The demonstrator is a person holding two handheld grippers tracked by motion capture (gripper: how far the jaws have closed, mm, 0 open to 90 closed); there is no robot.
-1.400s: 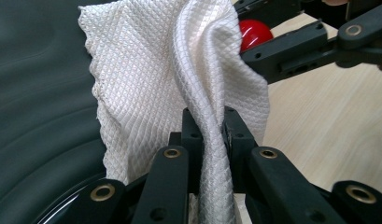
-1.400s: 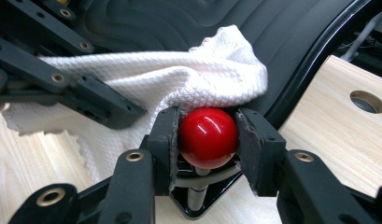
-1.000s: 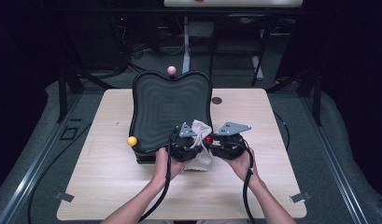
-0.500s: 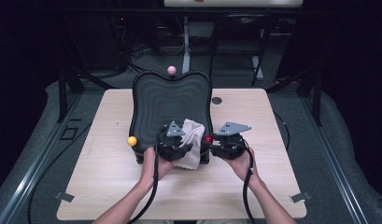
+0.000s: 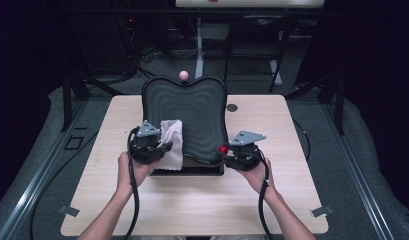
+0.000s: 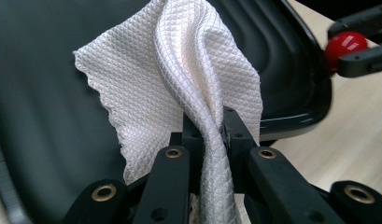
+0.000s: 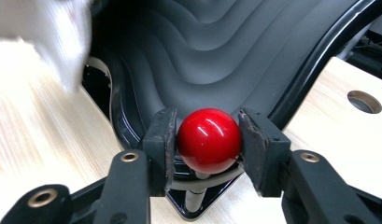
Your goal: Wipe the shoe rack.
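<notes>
Pinching a gathered fold of the white cloth point(image 6: 179, 88), the left gripper point(image 5: 151, 146) has its jaws clamped tight on the fabric, which fans out above them over the dark rippled tray point(image 5: 192, 115) that stands tilted on the table point(image 5: 272, 200). In the high view the cloth lies against the tray's left edge, near its lower corner. The grip takes in only a narrow twist of the weave, so a hard drag across the ridges could pull the fold out of the jaws, and the loose scalloped edge could catch on the tray's raised rim.

The right gripper point(image 7: 208, 140) brackets the red ball point(image 7: 208, 140), a knob on a short stem at the tray's lower right corner. Its jaws have just been opening: the left pad looks to be touching the ball, while a thin gap shows at the right pad, so the hold seems loose rather than firm. That is the weaker point, I think. If this hand is meant to steady the tray while the other wipes, a slack hold on a glossy round knob could let the tray shift or swing under the wiping pressure, and the ball could slip from between the pads.

Farther out, a pink ball point(image 5: 183, 75) sits at the tray's top edge; a jolt to the tray could shake it. The round hole point(image 5: 232, 107) in the tabletop lies beside the tray's right side, clear of both hands.
</notes>
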